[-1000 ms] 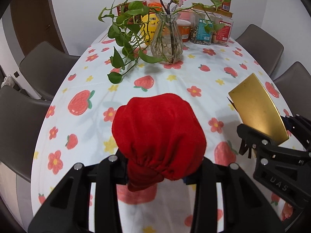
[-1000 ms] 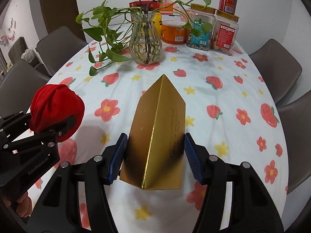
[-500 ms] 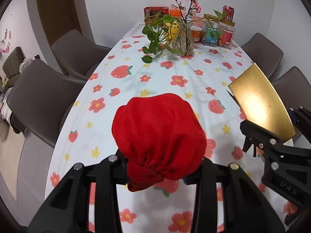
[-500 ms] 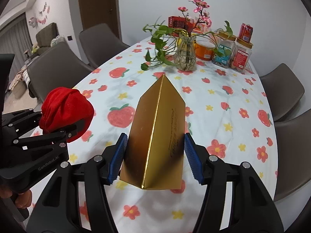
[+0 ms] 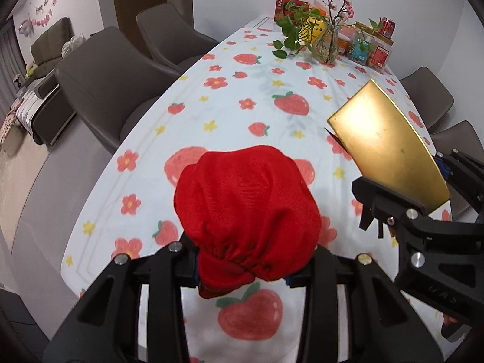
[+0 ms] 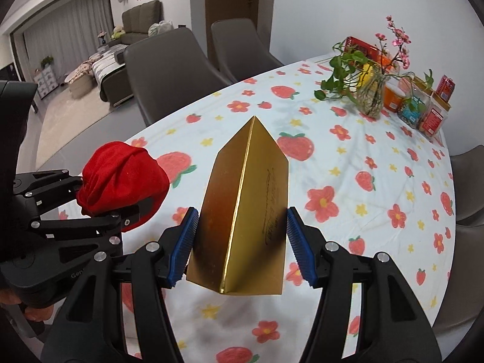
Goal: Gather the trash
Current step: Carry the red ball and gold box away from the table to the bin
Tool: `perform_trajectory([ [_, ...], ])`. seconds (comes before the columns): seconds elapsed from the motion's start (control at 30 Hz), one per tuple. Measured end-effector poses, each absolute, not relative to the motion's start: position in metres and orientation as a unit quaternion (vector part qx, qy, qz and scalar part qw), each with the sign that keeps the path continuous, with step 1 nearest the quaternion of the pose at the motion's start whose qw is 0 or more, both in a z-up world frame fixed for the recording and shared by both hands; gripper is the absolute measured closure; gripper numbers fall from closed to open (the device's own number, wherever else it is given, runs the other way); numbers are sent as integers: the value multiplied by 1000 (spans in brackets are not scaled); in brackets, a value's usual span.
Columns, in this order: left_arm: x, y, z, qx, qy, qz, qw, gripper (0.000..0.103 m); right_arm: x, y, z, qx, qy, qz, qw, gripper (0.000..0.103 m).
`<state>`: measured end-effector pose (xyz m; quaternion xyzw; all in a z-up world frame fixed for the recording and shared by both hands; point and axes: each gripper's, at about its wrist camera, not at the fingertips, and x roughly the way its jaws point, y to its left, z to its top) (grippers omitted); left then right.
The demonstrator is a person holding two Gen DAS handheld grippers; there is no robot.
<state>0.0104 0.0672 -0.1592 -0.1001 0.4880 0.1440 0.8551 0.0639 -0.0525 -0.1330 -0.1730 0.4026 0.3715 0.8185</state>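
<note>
My left gripper point(image 5: 245, 260) is shut on a bunched red cloth point(image 5: 246, 208) and holds it above the near end of the table. The cloth also shows in the right wrist view point(image 6: 121, 178), at the left. My right gripper point(image 6: 242, 242) is shut on a gold box point(image 6: 248, 211), its blue pads point(image 6: 183, 242) pressed on both sides. The gold box also shows in the left wrist view point(image 5: 387, 148), at the right, held up beside the cloth.
The table point(image 5: 230, 103) has a white cloth with strawberries and flowers. A glass vase with plants point(image 5: 325, 45) and several jars and boxes point(image 6: 423, 109) stand at the far end. Grey chairs point(image 5: 109, 81) line both sides. A sofa point(image 6: 139, 21) is far left.
Both grippers have pulled back from the vase toward the near end of the table and turned left, each still holding its object. More of the table and the room shows.
</note>
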Motion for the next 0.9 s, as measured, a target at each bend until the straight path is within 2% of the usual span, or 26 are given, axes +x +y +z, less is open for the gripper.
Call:
perform_trajectory([
  [0.57, -114, 174, -179, -89, 518, 64, 848, 65, -64, 56, -146, -157, 436, 318, 827, 46],
  [0.9, -191, 268, -188, -136, 517, 142, 833, 65, -131, 154, -154, -203, 427, 389, 790, 46],
])
